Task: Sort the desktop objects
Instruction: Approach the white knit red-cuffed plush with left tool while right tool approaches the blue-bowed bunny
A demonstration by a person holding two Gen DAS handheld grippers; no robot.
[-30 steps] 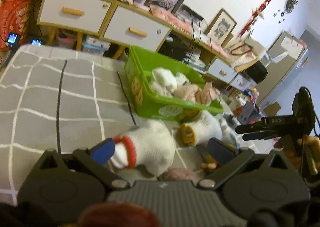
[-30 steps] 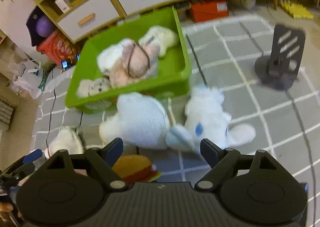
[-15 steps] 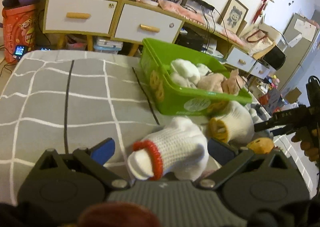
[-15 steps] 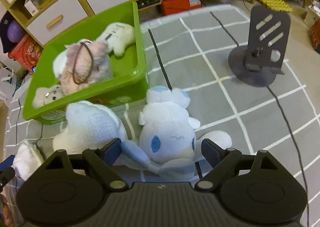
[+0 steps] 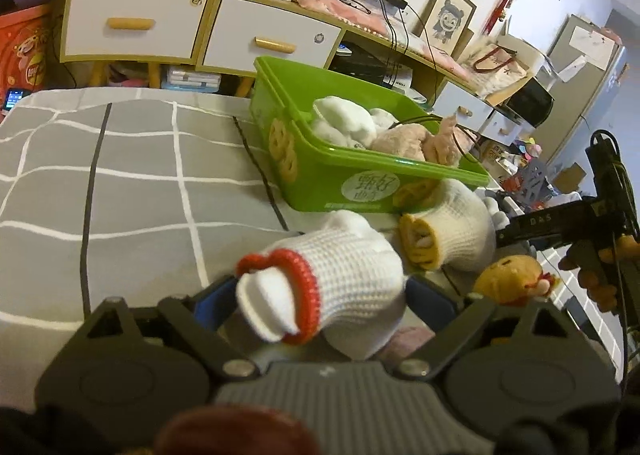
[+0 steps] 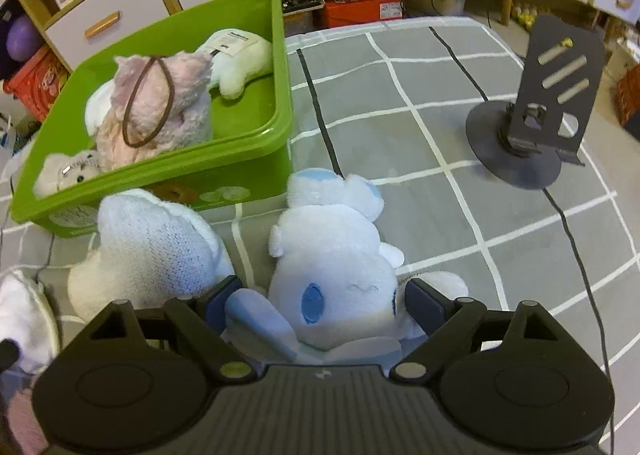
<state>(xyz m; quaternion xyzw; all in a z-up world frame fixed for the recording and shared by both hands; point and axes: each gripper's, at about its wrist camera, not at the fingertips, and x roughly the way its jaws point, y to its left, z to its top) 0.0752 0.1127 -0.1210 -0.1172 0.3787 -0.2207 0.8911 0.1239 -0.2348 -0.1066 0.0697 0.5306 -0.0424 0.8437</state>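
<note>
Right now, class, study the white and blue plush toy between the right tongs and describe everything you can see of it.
The white and blue plush toy is soft and fluffy, white with pale blue ears, a blue embroidered eye and a pale blue limb in front. It lies on the grey checked cloth, in front of the green bin. The right tongs sit on either side of its body, blue pads against the fur. A white knitted glove lies close beside it.

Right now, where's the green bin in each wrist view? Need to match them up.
Left wrist: green bin sits centre frame, beyond the red-cuffed white glove between the left tool's fingers.
Right wrist: green bin sits upper left, beyond the white-and-blue plush between the right tool's fingers.
Shared landmark: the pink plush inside the bin.
</note>
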